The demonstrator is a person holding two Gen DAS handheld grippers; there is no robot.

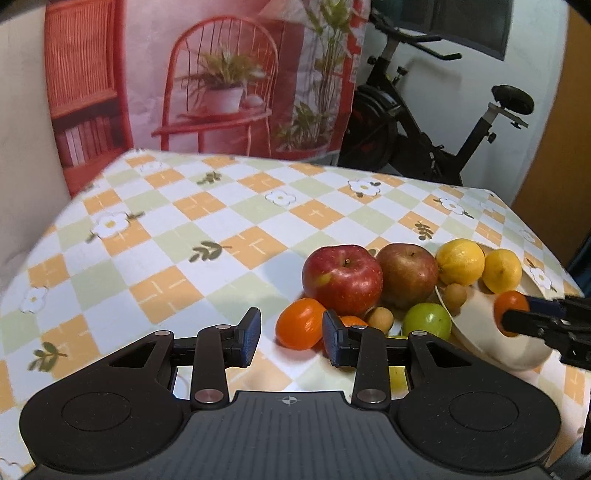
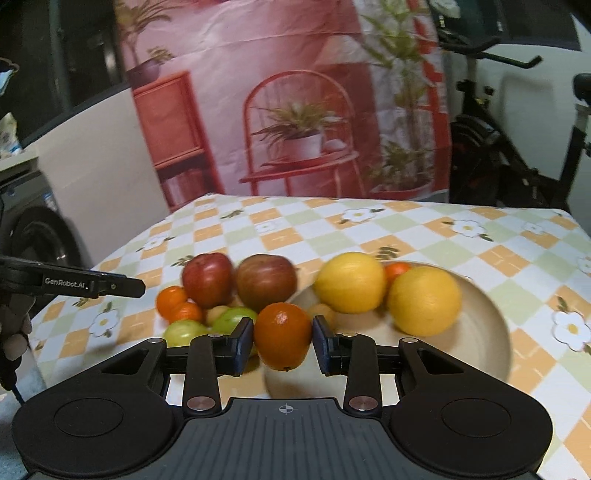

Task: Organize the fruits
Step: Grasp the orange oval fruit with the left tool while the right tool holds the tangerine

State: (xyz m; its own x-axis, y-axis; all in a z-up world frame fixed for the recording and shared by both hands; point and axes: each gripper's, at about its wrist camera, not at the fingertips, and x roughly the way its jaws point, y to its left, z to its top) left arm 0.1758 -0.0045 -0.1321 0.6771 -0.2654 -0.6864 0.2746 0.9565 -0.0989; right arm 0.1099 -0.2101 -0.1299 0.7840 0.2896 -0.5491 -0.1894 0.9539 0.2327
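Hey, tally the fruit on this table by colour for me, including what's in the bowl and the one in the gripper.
Red apples: 2
Yellow citrus: 2
Small orange fruits: 4
Green fruits: 2
Small tan fruits: 2
Total: 12

Behind your counter [image 1: 192, 206], covered in a checked cloth of orange, pale green and white squares with printed daisies and leaf sprigs, hangs a printed backdrop [image 1: 207, 74]: pink-red wall, red wire chair holding a potted plant, red cabinet, tall green stems. To its right you see a black exercise bike [image 1: 436, 122] against a white wall [image 1: 532, 74], with a dark window [image 1: 465, 22] above. An orange-brown door or panel [image 1: 554, 155] stands at far right. At the right wrist view's left edge sits a grey appliance [image 2: 33, 221]. Lighting is even, indoor.
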